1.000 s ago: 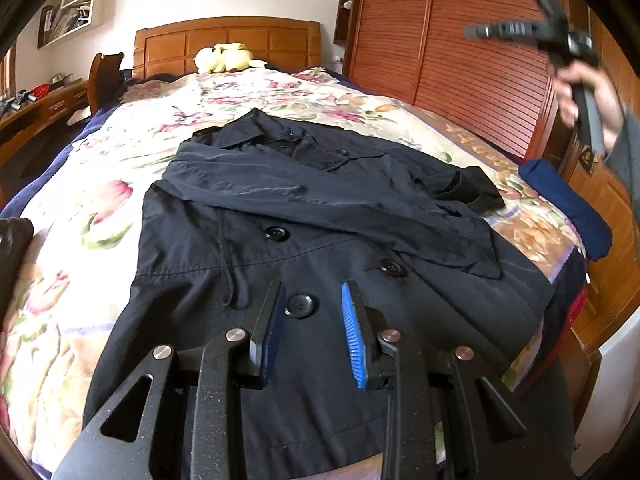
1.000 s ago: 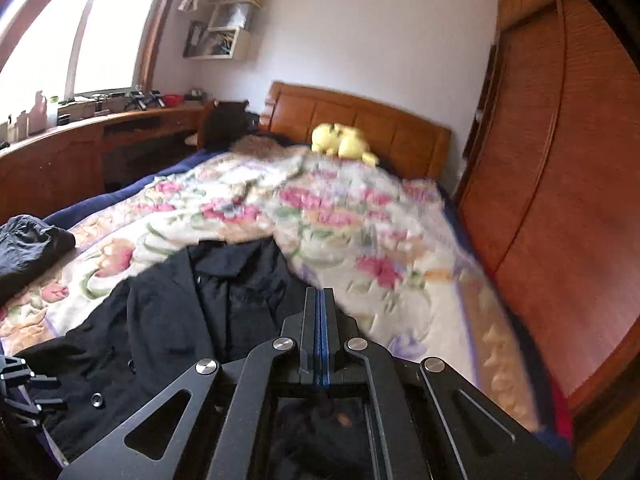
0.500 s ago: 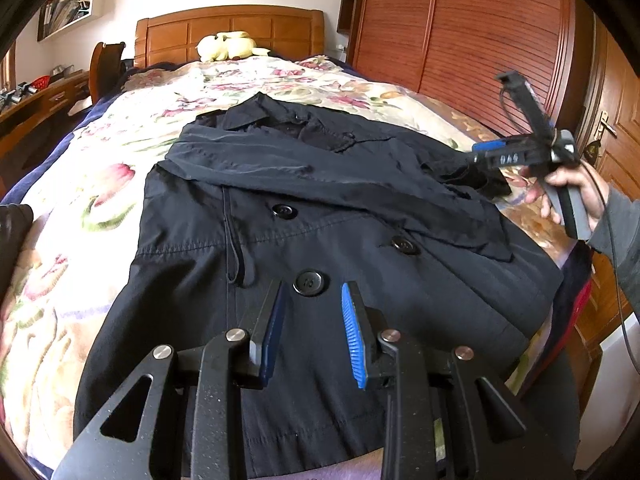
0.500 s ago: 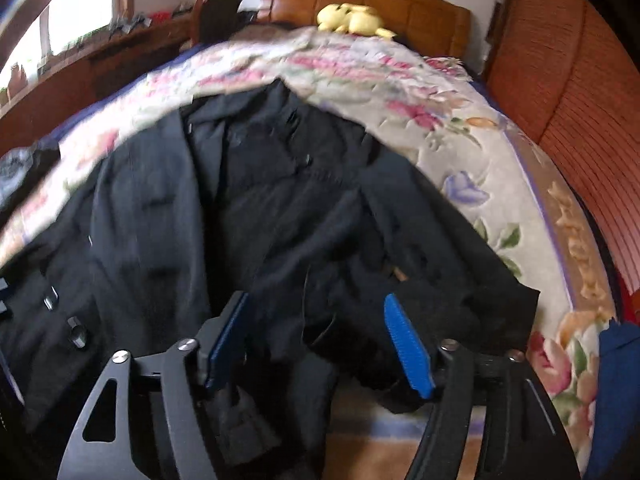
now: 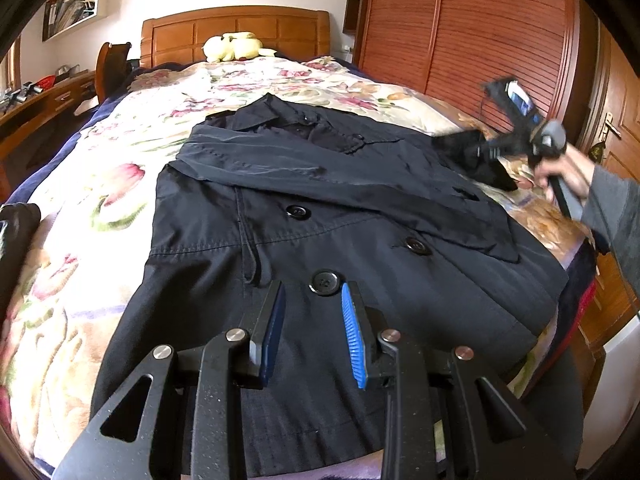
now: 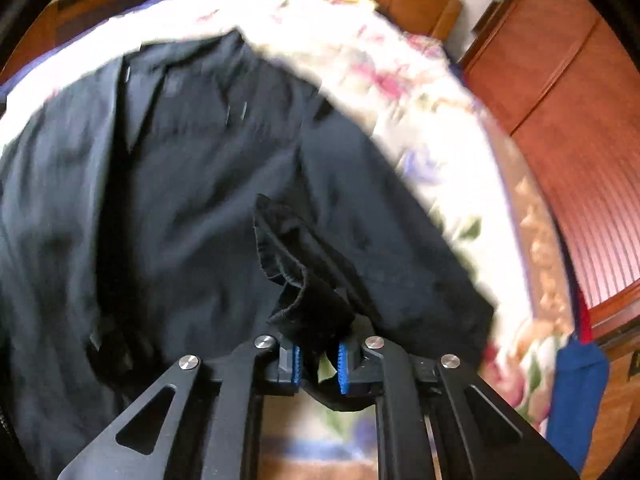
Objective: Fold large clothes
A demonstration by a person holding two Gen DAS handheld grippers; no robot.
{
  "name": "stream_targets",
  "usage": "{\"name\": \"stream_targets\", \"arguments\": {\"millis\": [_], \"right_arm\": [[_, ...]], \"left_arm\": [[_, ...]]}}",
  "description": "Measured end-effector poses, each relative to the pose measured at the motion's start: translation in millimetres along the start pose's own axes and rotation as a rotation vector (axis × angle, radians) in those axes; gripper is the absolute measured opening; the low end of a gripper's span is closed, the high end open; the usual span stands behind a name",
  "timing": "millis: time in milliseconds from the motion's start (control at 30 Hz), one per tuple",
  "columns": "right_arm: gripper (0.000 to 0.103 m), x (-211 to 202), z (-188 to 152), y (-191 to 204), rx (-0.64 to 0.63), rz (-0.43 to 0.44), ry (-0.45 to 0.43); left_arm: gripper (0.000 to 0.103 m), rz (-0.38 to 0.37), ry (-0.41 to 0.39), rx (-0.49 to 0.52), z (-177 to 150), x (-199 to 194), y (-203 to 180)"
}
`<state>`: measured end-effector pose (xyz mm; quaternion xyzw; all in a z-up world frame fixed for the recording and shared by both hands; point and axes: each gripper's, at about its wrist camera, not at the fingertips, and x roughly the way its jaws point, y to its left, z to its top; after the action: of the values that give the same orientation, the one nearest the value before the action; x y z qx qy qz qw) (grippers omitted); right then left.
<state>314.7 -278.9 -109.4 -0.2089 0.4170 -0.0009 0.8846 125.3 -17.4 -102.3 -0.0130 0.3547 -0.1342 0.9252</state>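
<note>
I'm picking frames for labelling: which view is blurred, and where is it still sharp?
Right wrist view: coat and bedspread smeared by motion, only the right hand-held gripper and its pinched cuff crisp. Left wrist view: sharp throughout except that moving gripper at the far right; fisheye bends the wardrobe.

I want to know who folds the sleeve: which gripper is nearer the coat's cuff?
Right. The right gripper has just closed on the cuff, fabric between its pads. The left gripper hovers open over the coat front, far from it.
</note>
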Motion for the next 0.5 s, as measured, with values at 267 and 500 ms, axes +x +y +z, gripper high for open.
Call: {"name": "stream_targets", "arguments": {"millis": [267,500], "right_arm": [[0.01,-129,89,2,0.075,0.097,-0.348],[0.01,-223,134,78,0.008,0.366,-0.519]], "left_arm": [[0.03,0.024,-0.017,-0.035,-4,-12,20],[0.03,0.061,-0.029,-0.068,-10,-24,44]]}}
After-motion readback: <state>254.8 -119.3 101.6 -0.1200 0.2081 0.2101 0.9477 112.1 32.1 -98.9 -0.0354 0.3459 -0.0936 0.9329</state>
